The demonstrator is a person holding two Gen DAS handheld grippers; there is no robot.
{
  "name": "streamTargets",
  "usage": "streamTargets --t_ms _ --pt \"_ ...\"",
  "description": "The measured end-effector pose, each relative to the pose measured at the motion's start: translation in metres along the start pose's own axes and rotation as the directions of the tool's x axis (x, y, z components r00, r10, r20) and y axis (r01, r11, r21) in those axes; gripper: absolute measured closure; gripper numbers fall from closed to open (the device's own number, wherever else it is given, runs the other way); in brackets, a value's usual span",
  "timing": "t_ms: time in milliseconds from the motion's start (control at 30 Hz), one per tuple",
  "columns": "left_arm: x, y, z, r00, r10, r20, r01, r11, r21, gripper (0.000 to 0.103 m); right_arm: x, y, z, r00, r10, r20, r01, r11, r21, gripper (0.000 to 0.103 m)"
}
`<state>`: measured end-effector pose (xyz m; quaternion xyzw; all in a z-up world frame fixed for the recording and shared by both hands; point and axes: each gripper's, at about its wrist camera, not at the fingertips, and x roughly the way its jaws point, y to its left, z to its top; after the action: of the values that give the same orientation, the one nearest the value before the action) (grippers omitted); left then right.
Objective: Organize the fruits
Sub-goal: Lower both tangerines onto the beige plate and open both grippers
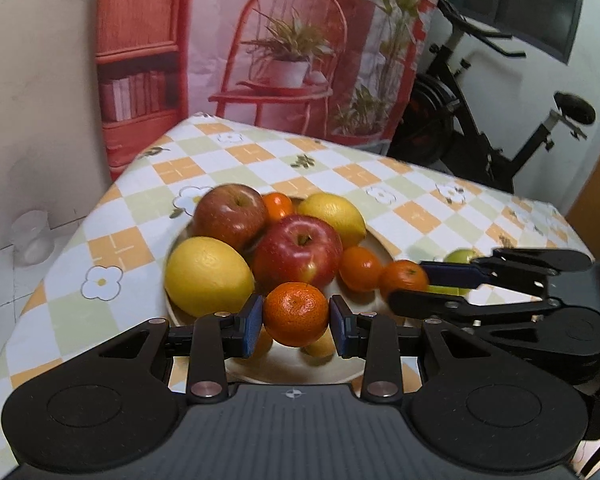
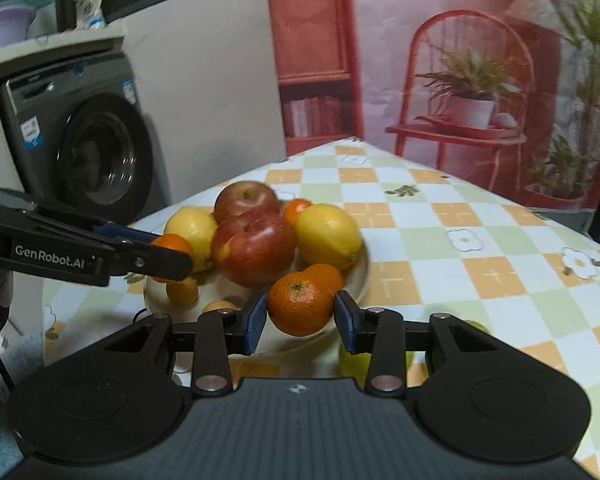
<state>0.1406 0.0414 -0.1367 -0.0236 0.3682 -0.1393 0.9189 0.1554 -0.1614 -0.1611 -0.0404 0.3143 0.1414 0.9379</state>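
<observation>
A cream plate on the checked tablecloth holds two red apples, two lemons and several tangerines. My left gripper is shut on a tangerine just above the plate's near rim. In the right wrist view the left gripper reaches in from the left with that tangerine. My right gripper is shut on another tangerine over the plate's near edge. The left wrist view shows the right gripper at the plate's right side. A green fruit lies on the cloth behind it.
A grey washing machine stands left of the table. An exercise bike is behind the far right corner. A printed backdrop hangs behind the table. The tablecloth stretches to the right of the plate.
</observation>
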Motion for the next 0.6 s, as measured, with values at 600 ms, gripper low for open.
streamTargets --t_ms 600 --pt "0.0012 0.0054 -0.0030 1.000 0.001 -0.009 -0.001 0.999 -0.038 0.065 0.0040 0.0011 -0.0071 1.000 0.006 -0.005 -0.006 1.000 -0.007 0.063"
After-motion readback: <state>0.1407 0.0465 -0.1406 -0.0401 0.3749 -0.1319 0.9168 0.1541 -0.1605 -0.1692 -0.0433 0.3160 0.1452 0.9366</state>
